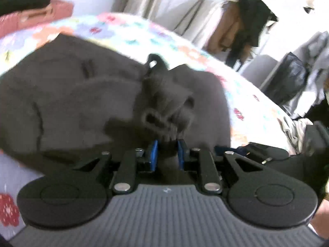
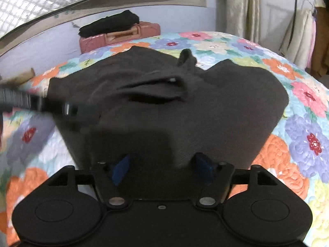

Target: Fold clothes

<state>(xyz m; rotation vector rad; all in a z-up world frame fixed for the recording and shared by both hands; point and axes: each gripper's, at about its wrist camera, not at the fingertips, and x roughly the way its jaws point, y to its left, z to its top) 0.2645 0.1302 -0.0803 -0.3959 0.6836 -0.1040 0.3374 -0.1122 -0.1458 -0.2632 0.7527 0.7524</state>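
A dark brown garment (image 1: 67, 103) lies spread on the floral bedspread (image 1: 127, 30). My left gripper (image 1: 167, 144) is shut on a bunched, ribbed edge of the garment (image 1: 164, 121), which is lifted and pulled toward the camera. In the right wrist view the same garment (image 2: 185, 113) lies mostly flat with a fold and a small opening near its middle. My right gripper (image 2: 162, 164) is open just above the garment's near edge and holds nothing. The left gripper shows blurred in the right wrist view (image 2: 70, 109), at the garment's left side.
A pink case (image 2: 123, 35) with a folded black cloth (image 2: 109, 22) on it stands at the head of the bed by the wall. Curtains (image 2: 240, 8) and a clothes rack with hanging garments (image 1: 244, 30) stand beyond the bed. Grey and dark clothes (image 1: 298, 78) are piled at the right.
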